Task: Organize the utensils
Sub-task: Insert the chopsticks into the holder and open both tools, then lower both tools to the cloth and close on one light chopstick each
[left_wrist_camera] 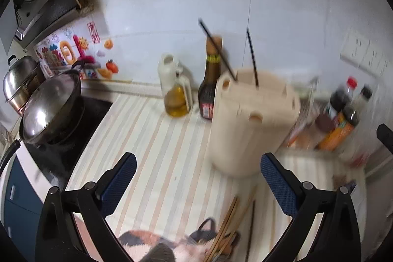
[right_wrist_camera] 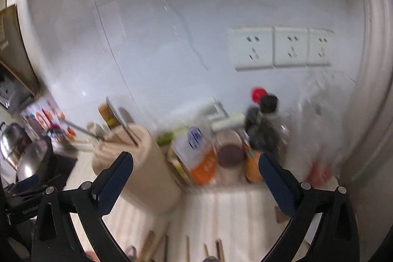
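A beige utensil holder (left_wrist_camera: 253, 119) stands on the striped counter (left_wrist_camera: 152, 139), with two dark chopsticks (left_wrist_camera: 253, 60) sticking up out of its top holes. Several wooden and dark chopsticks (left_wrist_camera: 233, 225) lie loose on the counter below it, near the picture's bottom. My left gripper (left_wrist_camera: 197, 178) is open over the counter, nothing between its blue pads. The right wrist view is blurred: the holder (right_wrist_camera: 140, 163) is at centre left with utensils in it, loose chopsticks (right_wrist_camera: 186, 247) lie at the bottom, and my right gripper (right_wrist_camera: 195, 178) is open and empty.
An oil bottle (left_wrist_camera: 176, 100), a dark sauce bottle (left_wrist_camera: 208, 87) and a white jug (left_wrist_camera: 168, 70) line the wall. Condiment bottles (left_wrist_camera: 343, 114) crowd the right corner. A wok (left_wrist_camera: 49, 109) and a steel pot (left_wrist_camera: 19, 80) sit on the stove at left. Wall sockets (right_wrist_camera: 282, 47) are above the right corner.
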Action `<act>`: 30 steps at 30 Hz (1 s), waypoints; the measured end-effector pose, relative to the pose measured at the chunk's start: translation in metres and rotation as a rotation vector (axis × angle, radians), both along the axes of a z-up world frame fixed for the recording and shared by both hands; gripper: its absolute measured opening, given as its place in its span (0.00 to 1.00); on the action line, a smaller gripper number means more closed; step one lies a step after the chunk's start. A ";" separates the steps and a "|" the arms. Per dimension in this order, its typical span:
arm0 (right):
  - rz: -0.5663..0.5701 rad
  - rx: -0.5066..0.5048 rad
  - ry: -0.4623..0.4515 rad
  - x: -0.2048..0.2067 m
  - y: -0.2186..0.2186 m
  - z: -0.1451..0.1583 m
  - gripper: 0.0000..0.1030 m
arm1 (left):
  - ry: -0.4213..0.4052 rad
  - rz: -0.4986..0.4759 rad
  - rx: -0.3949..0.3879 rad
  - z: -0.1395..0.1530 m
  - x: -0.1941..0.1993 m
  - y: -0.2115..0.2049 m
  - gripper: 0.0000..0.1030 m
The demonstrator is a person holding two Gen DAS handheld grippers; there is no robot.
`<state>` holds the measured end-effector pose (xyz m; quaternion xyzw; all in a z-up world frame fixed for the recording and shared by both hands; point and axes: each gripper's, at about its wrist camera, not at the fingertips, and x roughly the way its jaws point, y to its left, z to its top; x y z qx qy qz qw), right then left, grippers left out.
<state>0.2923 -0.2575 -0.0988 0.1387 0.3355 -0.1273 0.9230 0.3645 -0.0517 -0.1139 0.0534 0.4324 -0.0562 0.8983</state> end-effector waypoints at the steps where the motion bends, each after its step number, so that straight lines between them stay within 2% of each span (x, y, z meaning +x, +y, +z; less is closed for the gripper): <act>1: -0.002 0.005 0.027 -0.006 -0.001 -0.008 1.00 | 0.014 0.010 0.020 -0.007 -0.005 0.000 1.00; 4: -0.005 0.009 0.097 -0.018 -0.010 -0.027 1.00 | 0.064 0.044 0.088 -0.033 -0.015 0.001 1.00; 6: -0.008 0.023 0.163 -0.022 -0.011 -0.053 0.99 | 0.110 0.053 0.126 -0.055 -0.019 0.002 1.00; 8: -0.011 0.043 0.230 -0.025 -0.013 -0.073 0.87 | 0.148 0.049 0.154 -0.076 -0.022 0.005 1.00; 10: 0.008 0.089 0.306 -0.027 -0.014 -0.097 0.60 | 0.193 0.044 0.175 -0.098 -0.025 0.008 1.00; 11: 0.026 0.133 0.364 -0.027 -0.014 -0.116 0.56 | 0.218 0.039 0.183 -0.108 -0.026 0.009 1.00; 13: 0.058 0.189 0.430 -0.027 -0.012 -0.141 0.40 | 0.280 0.019 0.201 -0.134 -0.029 0.009 0.99; 20: 0.118 0.290 0.575 -0.031 0.009 -0.203 0.37 | 0.445 -0.096 0.186 -0.188 -0.030 -0.007 0.80; 21: 0.124 0.295 0.584 -0.031 0.012 -0.208 0.37 | 0.456 -0.107 0.184 -0.194 -0.029 -0.010 0.71; 23: 0.133 0.296 0.607 -0.031 0.019 -0.219 0.37 | 0.475 -0.131 0.182 -0.203 -0.027 -0.016 0.66; 24: 0.134 0.300 0.611 -0.029 0.020 -0.221 0.37 | 0.489 -0.138 0.179 -0.207 -0.026 -0.018 0.59; 26: 0.135 0.301 0.622 -0.028 0.024 -0.225 0.37 | 0.488 -0.150 0.127 -0.208 -0.025 -0.019 0.46; 27: 0.137 0.299 0.626 -0.027 0.027 -0.225 0.37 | 0.495 -0.153 0.123 -0.209 -0.025 -0.021 0.32; 28: 0.139 0.297 0.630 -0.027 0.028 -0.226 0.37 | 0.519 -0.159 0.107 -0.214 -0.024 -0.023 0.11; 30: 0.139 0.287 0.639 -0.025 0.032 -0.229 0.36 | 0.519 -0.136 0.069 -0.214 -0.025 -0.022 0.06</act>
